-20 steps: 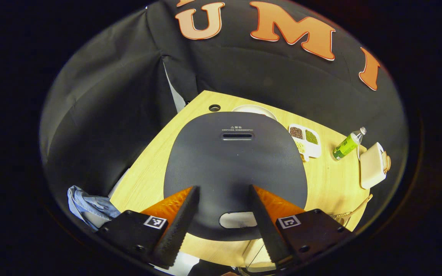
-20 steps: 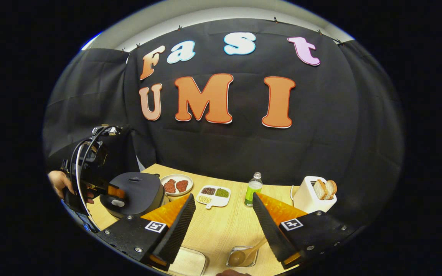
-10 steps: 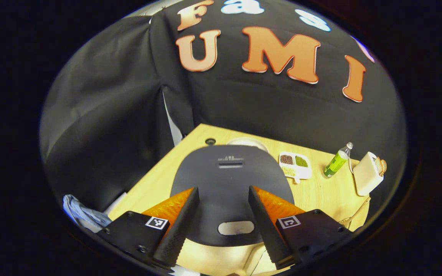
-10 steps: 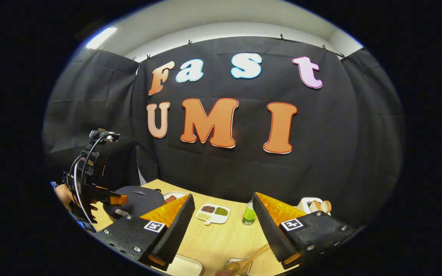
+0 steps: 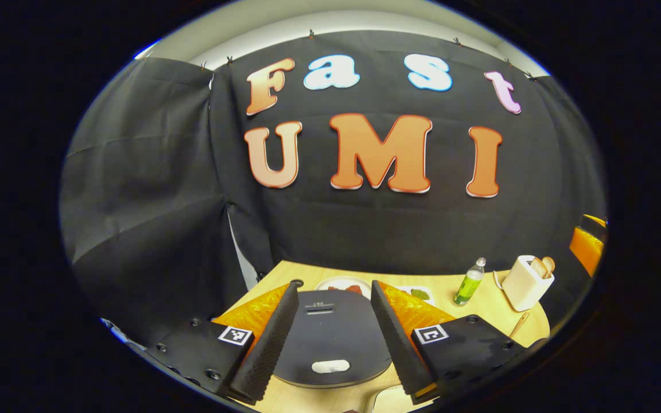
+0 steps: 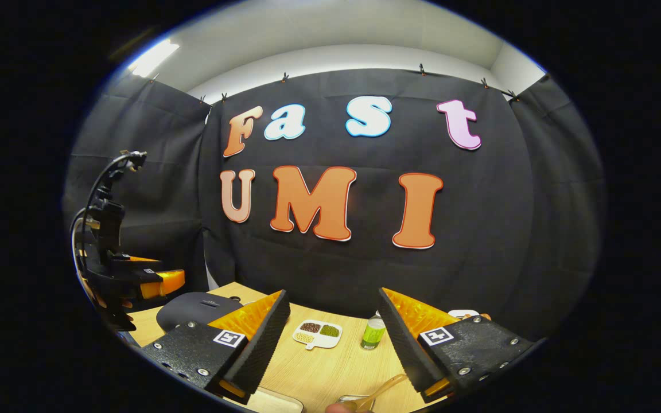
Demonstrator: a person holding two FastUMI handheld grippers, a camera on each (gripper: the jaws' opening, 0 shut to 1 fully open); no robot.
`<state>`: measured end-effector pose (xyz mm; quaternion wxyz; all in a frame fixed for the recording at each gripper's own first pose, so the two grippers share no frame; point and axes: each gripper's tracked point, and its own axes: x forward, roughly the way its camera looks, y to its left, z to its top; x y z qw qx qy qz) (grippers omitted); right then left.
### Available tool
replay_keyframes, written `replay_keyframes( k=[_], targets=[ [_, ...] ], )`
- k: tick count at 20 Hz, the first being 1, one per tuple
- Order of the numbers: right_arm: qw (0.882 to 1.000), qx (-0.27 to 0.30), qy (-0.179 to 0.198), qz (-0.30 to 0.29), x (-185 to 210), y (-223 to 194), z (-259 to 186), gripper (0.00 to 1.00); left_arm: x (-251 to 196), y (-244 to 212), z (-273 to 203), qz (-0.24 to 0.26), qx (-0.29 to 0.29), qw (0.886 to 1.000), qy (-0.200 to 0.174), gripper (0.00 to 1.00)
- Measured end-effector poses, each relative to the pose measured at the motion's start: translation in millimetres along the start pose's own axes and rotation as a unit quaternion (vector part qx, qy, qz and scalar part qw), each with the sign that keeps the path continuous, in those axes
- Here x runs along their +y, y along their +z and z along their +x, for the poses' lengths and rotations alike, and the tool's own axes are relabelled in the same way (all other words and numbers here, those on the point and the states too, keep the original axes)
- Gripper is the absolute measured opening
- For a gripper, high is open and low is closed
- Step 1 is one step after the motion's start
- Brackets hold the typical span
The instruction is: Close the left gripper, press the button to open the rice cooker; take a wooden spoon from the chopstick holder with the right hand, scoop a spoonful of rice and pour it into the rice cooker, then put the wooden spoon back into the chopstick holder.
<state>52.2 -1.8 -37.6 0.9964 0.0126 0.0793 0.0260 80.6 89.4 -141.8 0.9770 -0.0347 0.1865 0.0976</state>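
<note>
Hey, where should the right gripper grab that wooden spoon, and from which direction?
Grip the wooden spoon on its bare slanting handle, coming down from above. Its bowl end sits low in the clear holder, so the handle is the free part. The right gripper has its jaws open.

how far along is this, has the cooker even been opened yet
Nothing looks done. The rice cooker has its lid down, and its light button sits below the left gripper, whose jaws stand open, not closed for pressing. In hand: nothing; the right gripper is open and empty above the table. The wooden spoon lies low in the right gripper view, not yet picked up. Left: the press, scooping, pouring, returning the spoon.
</note>
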Motion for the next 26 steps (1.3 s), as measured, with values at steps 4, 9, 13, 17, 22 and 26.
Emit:
replay_keyframes(
  k=[4, 9, 13, 17, 22, 26],
  targets=[
    [1.0, -0.007, 0.0, 0.006, 1, 6, 1, 0.95, -11, 40, -20, 0.007, -0.06, 0.998, -0.016, 0.84],
    [1.0, -0.009, -0.001, 0.004, 1, 10, 1, 0.96, -11, 67, -41, 0.006, -0.114, 0.993, -0.028, 0.84],
    [0.999, -0.034, 0.0, 0.002, 7, 22, -1, 0.95, -11, 75, -56, 0.012, -0.142, 0.989, -0.031, 0.84],
    [0.999, -0.048, 0.0, 0.0, 9, 28, -2, 0.97, -7, 75, -66, 0.016, -0.156, 0.987, -0.03, 0.84],
    [0.999, -0.049, 0.003, -0.002, 15, 29, -3, 0.97, -5, 70, -75, 0.019, -0.164, 0.986, -0.032, 0.84],
    [0.998, -0.054, 0.01, 0.006, 21, 31, -3, 0.97, -6, 71, -79, 0.027, -0.167, 0.985, -0.034, 0.84]
  ],
)
